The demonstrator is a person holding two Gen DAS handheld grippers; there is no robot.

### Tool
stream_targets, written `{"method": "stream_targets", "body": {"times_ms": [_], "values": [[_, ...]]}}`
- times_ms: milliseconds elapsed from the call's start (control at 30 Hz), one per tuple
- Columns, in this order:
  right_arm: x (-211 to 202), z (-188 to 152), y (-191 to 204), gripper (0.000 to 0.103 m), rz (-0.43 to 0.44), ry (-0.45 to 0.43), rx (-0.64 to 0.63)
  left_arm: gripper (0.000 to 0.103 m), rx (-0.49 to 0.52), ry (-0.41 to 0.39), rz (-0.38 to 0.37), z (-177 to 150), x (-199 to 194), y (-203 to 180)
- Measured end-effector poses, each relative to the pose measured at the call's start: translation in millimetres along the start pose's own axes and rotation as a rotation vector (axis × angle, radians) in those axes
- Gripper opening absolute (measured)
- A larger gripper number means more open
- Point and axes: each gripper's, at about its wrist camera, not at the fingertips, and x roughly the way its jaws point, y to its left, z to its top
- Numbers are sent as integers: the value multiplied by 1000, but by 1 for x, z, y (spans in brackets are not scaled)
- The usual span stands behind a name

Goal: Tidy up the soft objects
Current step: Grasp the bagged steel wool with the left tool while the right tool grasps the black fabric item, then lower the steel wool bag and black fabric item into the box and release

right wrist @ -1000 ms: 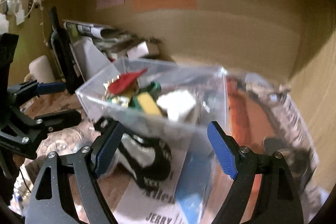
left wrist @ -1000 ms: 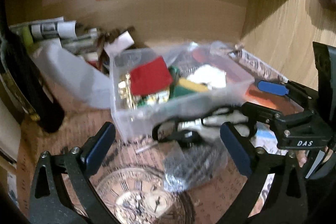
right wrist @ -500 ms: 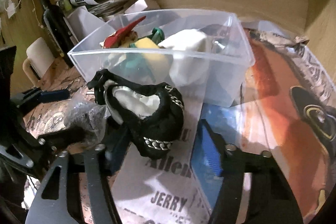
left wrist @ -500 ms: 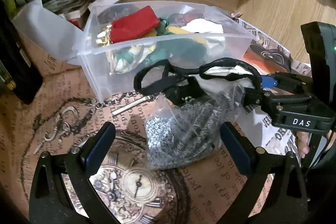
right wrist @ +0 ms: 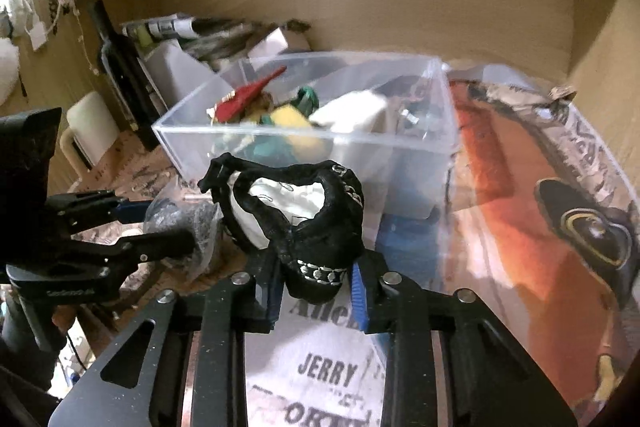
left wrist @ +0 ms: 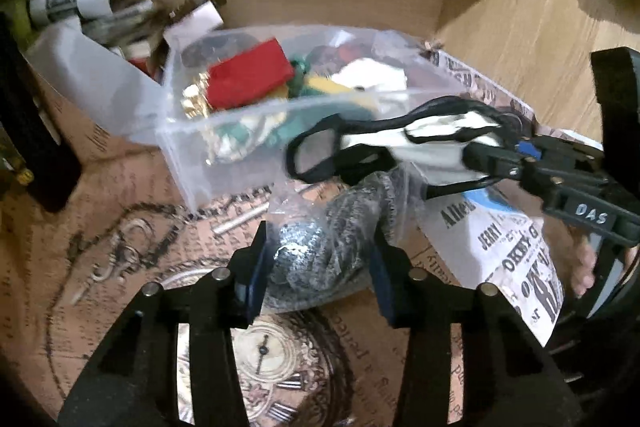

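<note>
My right gripper [right wrist: 316,287] is shut on a black-and-white fabric pouch [right wrist: 296,215] with a chain trim and holds it above the table, in front of the clear plastic bin [right wrist: 436,99]. The pouch also shows in the left wrist view [left wrist: 416,143]. My left gripper [left wrist: 318,275] is shut on a clear bag of grey knitted fabric [left wrist: 332,243] that rests on the table. The bin [left wrist: 176,147] holds a red piece [left wrist: 248,79], green, yellow and white soft items.
A printed paper with clock and newspaper patterns [left wrist: 280,347] covers the table. A dark bottle [right wrist: 120,75] and a white cup [right wrist: 84,131] stand at the left. Papers and a white box [left wrist: 88,67] lie behind the bin. Wooden walls close the back and right.
Both grippers have closed: the left on the bag of grey fabric, the right on the black-and-white pouch, which is now lifted off the table.
</note>
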Motion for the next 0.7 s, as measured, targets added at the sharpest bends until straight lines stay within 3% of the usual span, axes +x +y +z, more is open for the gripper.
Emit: {"method": "stream_targets", "body": {"times_ms": [367, 700], "values": [[-53, 29, 1, 25, -52, -191, -24, 43, -32, -161, 54, 31, -42, 15], [-60, 60, -3, 25, -78, -302, -25, 43, -61, -282, 102, 73, -53, 15]]}}
